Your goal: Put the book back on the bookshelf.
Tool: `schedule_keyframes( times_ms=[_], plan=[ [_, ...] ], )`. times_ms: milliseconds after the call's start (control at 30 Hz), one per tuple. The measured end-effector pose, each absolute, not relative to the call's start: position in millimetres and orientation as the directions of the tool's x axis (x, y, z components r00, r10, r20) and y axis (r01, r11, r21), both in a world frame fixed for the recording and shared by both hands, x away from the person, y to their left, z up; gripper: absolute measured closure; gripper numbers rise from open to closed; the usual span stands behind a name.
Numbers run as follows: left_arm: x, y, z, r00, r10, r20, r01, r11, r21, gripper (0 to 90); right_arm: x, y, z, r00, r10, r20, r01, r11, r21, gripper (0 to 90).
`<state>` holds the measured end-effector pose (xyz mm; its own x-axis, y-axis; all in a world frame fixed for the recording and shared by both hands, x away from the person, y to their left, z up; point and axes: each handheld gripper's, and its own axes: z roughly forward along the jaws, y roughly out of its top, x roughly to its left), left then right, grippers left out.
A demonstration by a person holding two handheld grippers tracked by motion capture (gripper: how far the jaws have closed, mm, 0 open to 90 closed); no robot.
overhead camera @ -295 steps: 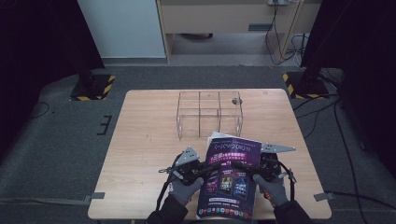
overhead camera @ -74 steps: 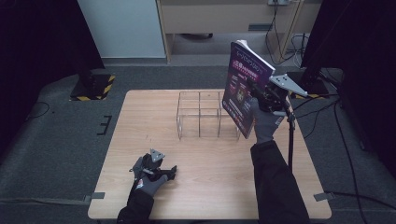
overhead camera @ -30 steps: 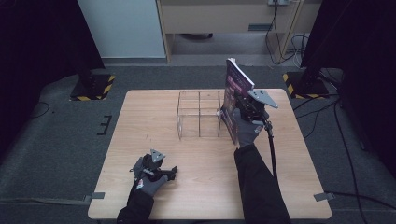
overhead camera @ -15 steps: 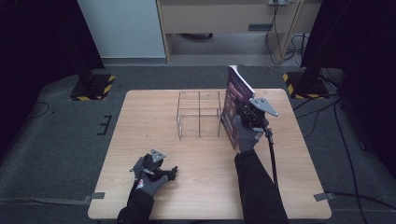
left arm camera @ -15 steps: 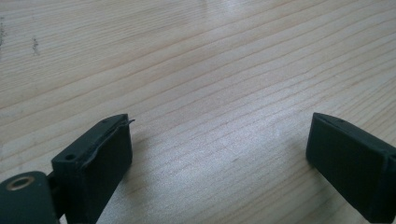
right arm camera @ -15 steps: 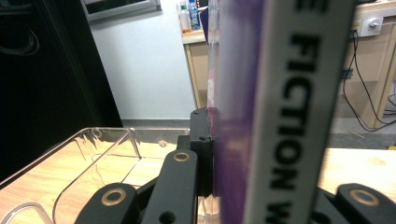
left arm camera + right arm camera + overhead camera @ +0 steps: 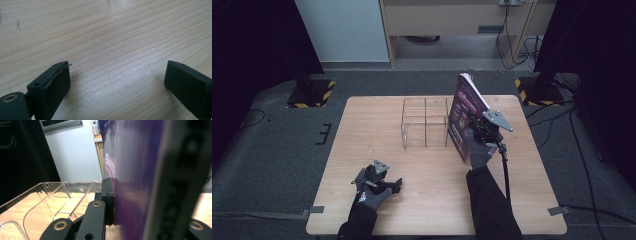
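A purple magazine (image 7: pixel 464 116) stands upright on edge at the right side of a clear acrylic organizer (image 7: pixel 425 122) with several compartments. My right gripper (image 7: pixel 477 131) is shut on the magazine's lower part; in the right gripper view the purple cover (image 7: pixel 135 175) is clamped between the jaws, with the clear organizer (image 7: pixel 47 197) just to the left. My left gripper (image 7: pixel 393 186) rests low over the wooden table (image 7: pixel 362 130) near the front left, open. In the left gripper view its fingers (image 7: pixel 53 85) stand wide apart over bare wood, with nothing between them.
Grey carpet surrounds the table. Black stand bases with yellow-black striped tape (image 7: pixel 309 95) sit at the far corners. A pale cabinet (image 7: pixel 452 20) stands behind, with cables (image 7: pixel 582 165) on the floor to the right.
The right gripper has brought the magazine down and leftward from high above the table's far right to standing against the organizer's right side. The left gripper has stayed put.
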<state>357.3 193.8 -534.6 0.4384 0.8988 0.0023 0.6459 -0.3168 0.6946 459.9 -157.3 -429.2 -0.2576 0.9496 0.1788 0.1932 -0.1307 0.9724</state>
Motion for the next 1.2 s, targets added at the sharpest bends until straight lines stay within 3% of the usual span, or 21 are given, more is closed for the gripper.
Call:
schedule_keyframes(
  times_ms=[433, 733, 1067, 1200],
  plan=[
    [357, 193, -535, 0.438, 0.899, 0.001, 0.646, -0.315, 0.695, 5.6, 450, -171, -423, -0.287, 0.944, 0.165, 0.259, -0.089, 0.962, 78.4],
    [357, 193, -535, 0.441, 0.897, 0.001, 0.646, -0.319, 0.694, 5.6, 442, -183, -413, -0.293, 0.943, 0.156, 0.313, -0.06, 0.948, 70.0],
    [357, 192, -535, 0.441, 0.897, 0.001, 0.646, -0.318, 0.694, 5.6, 441, -187, -407, -0.289, 0.94, 0.18, 0.352, -0.071, 0.933, 77.1],
    [357, 192, -535, 0.443, 0.897, 0.0, 0.645, -0.319, 0.695, 5.6, 444, -190, -408, -0.323, 0.909, 0.265, 0.357, -0.143, 0.923, 82.3]
  ],
)
